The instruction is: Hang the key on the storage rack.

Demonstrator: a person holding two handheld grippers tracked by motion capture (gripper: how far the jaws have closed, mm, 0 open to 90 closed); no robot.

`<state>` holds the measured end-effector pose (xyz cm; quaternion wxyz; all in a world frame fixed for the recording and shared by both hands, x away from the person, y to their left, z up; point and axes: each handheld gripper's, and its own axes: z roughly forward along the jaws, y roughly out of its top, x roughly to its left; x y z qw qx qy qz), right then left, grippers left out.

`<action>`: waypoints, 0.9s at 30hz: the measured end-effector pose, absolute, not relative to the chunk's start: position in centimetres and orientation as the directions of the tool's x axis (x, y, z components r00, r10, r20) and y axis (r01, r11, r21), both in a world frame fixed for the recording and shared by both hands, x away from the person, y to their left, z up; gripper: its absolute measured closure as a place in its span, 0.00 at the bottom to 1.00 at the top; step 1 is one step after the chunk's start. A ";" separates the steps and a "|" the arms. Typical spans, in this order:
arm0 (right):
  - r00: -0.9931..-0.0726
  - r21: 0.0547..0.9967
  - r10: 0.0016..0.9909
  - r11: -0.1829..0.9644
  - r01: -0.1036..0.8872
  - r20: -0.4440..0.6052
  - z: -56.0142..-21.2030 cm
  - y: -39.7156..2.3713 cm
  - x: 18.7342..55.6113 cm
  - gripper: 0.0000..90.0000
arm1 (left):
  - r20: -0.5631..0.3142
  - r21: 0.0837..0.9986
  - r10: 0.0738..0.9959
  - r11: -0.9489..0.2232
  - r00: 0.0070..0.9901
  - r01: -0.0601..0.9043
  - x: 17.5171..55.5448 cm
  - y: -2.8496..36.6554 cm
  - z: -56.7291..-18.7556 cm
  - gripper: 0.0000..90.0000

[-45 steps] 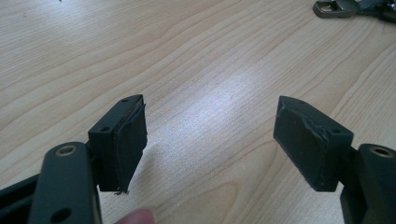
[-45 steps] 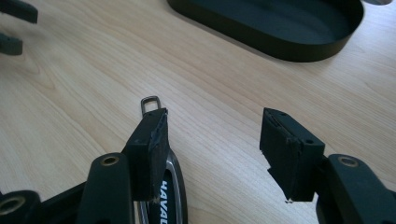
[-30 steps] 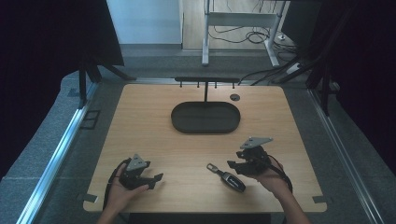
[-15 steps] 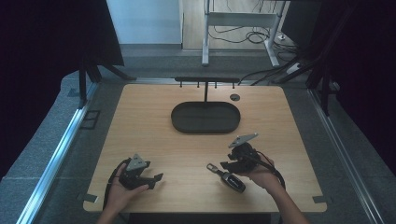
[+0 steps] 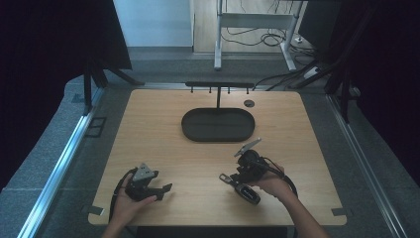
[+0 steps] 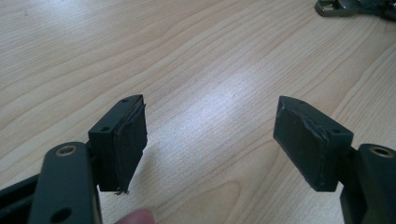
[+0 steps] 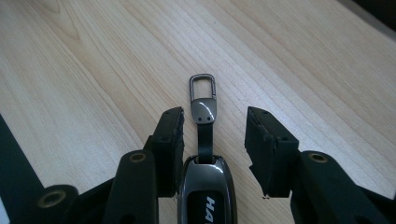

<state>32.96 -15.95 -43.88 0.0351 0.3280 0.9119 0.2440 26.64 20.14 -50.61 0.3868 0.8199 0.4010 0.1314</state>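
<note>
Between right gripper [image 7: 214,140] jaws, key fob [image 7: 205,189], clip end pointing away

Using the black oval tray [image 5: 218,125] as landmark: I see open wood on its left, right and near side, so I can pass there. Behind it a hook rail [image 5: 218,85] blocks. Near-right of it, key fob [image 5: 241,186] lies between right gripper [image 7: 214,135] jaws.

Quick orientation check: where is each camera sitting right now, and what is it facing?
High view: above the person's side, facing forward and down on the table and oval black tray; forearms and both grippers show.
Left gripper view: rides the left gripper, facing bare wood.
Right gripper view: rides the right gripper, jaws closing around the car key fob.
Shared: the fob.
</note>
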 end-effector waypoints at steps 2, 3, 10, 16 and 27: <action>-0.783 0.449 0.614 0.674 0.587 0.100 -44.1 -15.6 33.2 0.65 | -0.095 0.740 0.758 -0.379 0.645 0.555 26.6 20.1 -50.6 0.29; -0.781 0.437 0.616 0.678 0.591 0.100 -44.3 -15.4 33.3 0.65 | -0.095 0.741 0.758 -0.379 0.645 0.555 26.6 20.1 -50.6 0.29; -0.789 0.363 0.605 0.714 0.599 0.111 -45.3 -14.4 33.6 0.71 | -0.099 0.742 0.757 -0.376 0.645 0.555 26.5 20.1 -50.5 0.29; -0.785 0.307 0.611 0.732 0.609 0.102 -45.9 -13.9 34.2 0.73 | -0.101 0.741 0.754 -0.378 0.649 0.555 26.6 20.0 -50.6 0.29; -0.787 0.286 0.609 0.740 0.609 0.101 -46.8 -13.8 34.3 0.71 | -0.099 0.739 0.754 -0.382 0.650 0.555 26.5 20.0 -50.6 0.29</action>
